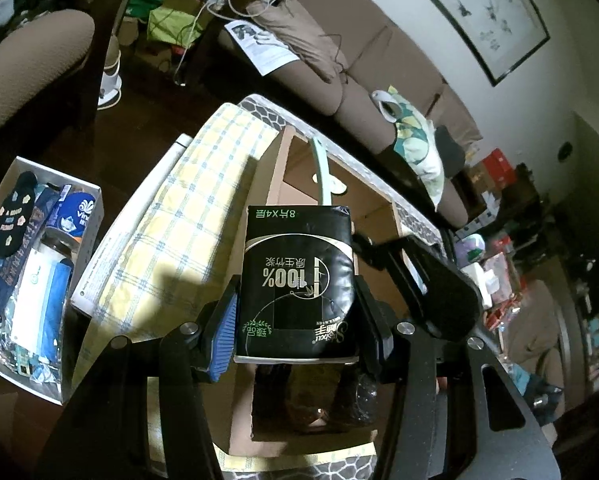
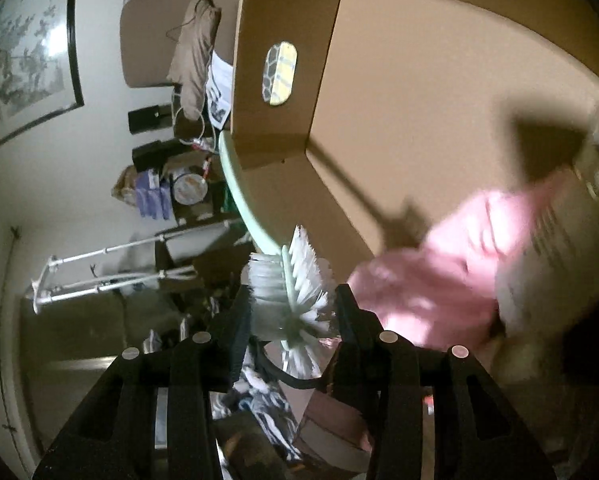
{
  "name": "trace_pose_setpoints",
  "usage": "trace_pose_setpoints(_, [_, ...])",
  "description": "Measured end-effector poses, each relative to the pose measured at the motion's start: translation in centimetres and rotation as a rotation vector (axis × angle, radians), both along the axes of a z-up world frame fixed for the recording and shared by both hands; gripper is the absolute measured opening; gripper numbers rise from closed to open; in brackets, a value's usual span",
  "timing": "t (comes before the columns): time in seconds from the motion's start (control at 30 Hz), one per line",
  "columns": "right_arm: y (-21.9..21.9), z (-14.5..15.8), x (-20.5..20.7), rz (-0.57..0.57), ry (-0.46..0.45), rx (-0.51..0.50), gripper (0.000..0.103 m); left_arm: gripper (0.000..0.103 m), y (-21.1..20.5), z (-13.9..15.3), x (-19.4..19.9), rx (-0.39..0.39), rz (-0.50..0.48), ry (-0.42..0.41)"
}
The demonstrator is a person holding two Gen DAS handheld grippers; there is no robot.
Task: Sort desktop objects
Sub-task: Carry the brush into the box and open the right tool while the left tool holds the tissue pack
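My left gripper is shut on a black tissue pack printed with "100%", which hangs over an open cardboard box. Just beyond the pack, a mint-green brush handle arcs up out of the box. In the right wrist view my right gripper is shut on the white bristle head of that bottle brush, low at the box's near corner, with the handle curving away. A blurred pink item lies inside the box.
A white open box with socks, packets and a jar stands on the floor to the left. A yellow plaid cloth covers the table beside the cardboard box. A brown sofa and a leaf-print pillow lie beyond.
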State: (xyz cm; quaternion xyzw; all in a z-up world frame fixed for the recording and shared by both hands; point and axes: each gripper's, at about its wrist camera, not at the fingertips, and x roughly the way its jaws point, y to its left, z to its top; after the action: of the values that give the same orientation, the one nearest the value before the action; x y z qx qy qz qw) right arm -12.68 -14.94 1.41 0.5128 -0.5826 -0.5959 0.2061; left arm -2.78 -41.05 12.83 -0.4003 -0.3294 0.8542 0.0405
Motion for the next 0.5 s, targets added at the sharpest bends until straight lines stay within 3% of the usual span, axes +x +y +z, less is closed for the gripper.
trace_pose_setpoints(0.2, [-0.5, -1.8, 1.1, 0.020, -0.046, 0.035, 0.042, 0.049, -0.1, 0.0, 0.4, 0.005, 0.005, 0.000])
trace_pose_setpoints(0.33, [-1.8, -1.6, -0.2, 0.136, -0.022, 0.115, 0.045, 0.049, 0.0, 0.2, 0.7, 0.011, 0.006, 0.006])
trace_pose_setpoints(0.5, [-3.7, -2.1, -1.3, 0.352, -0.083, 0.129, 0.076, 0.049, 0.3, 0.2, 0.1, 0.022, -0.001, 0.007])
